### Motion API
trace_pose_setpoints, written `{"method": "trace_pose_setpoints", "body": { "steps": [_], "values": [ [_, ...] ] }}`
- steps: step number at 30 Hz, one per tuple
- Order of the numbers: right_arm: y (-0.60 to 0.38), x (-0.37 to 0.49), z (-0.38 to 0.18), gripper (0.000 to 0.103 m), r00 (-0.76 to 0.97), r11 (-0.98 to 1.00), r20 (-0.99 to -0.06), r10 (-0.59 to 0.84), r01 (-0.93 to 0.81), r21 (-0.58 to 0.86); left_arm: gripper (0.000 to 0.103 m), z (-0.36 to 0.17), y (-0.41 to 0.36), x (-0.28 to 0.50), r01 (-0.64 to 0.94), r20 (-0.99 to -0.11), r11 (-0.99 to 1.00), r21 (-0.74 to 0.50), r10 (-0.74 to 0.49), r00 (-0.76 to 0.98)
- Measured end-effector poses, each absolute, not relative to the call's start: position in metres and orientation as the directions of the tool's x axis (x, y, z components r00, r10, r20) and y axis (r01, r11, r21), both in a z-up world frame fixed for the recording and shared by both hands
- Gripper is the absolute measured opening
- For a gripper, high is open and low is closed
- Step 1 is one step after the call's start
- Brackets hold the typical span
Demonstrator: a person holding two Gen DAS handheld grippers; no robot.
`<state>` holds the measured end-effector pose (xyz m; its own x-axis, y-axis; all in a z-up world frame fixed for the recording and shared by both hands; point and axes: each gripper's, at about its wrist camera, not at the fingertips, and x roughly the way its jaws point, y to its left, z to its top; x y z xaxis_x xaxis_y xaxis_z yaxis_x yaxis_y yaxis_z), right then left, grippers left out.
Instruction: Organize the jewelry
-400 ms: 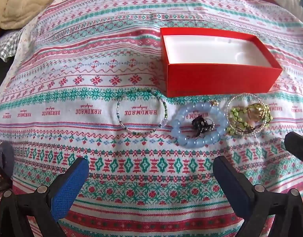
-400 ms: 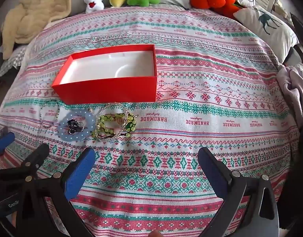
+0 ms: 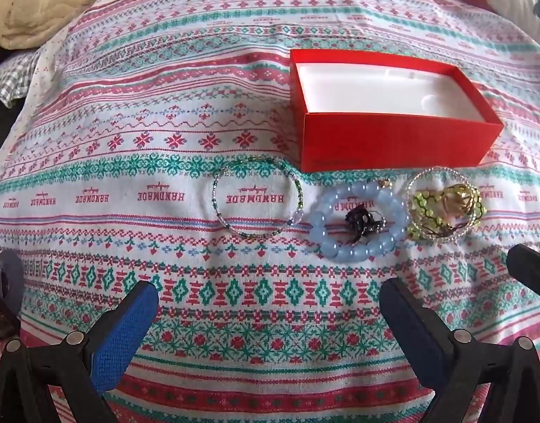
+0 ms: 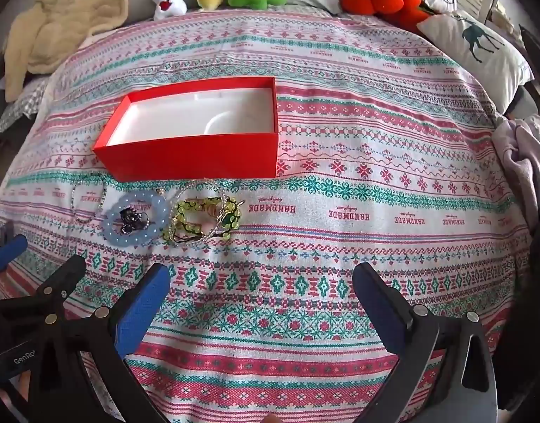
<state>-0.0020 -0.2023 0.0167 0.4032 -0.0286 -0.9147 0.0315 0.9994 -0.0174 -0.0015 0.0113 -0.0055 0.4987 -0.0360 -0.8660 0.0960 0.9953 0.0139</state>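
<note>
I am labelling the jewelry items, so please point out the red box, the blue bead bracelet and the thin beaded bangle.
red box [image 3: 393, 141], left wrist view, on its front wall.
blue bead bracelet [image 3: 354, 254], left wrist view, on its nearest beads.
thin beaded bangle [image 3: 216, 195], left wrist view, on its left edge.

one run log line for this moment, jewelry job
stage: before first pick | left gripper: open, empty | right gripper: open, empty | red box: empty | blue bead bracelet: on cloth
</note>
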Motion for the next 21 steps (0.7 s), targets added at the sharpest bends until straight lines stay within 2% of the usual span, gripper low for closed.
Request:
{"method": "trace_pose_setpoints", "body": {
  "steps": [21],
  "values": [
    [-0.180,-0.014,0.011,0.103,0.386,0.999,-0.922,-0.039,0.032,-0.029,0.103,-0.008,0.012,-0.002,0.073,-0.879,0.997,0.000,-0.035,0.476]
  ]
}}
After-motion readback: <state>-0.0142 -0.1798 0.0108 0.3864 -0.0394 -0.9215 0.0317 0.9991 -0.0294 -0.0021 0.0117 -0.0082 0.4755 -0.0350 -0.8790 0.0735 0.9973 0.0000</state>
